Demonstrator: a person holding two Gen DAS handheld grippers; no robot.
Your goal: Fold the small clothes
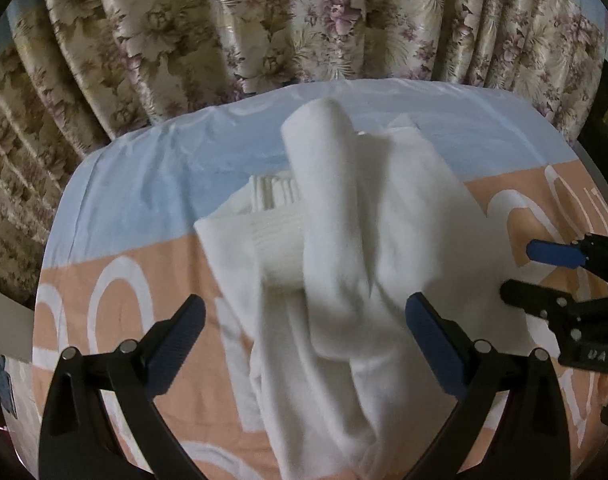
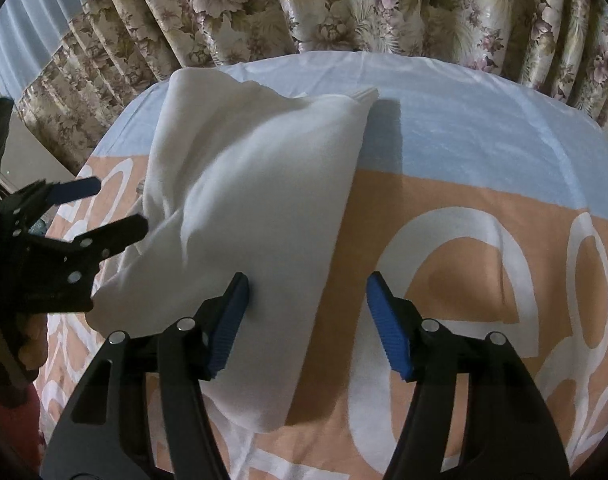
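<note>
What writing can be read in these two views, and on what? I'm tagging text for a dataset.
"UAS": raised letters on the right gripper body, at the right edge of the left wrist view; possibly part of a longer word.
Large white letters on the bedsheet: cropped and partly under the white garment; round shapes like "O" and "C", no whole word readable.

A bed sheet covers the surface, pale blue at the far side and peach with large white lettering nearer. Behind it hangs a pleated floral curtain, cream with mauve and olive blossoms.
</note>
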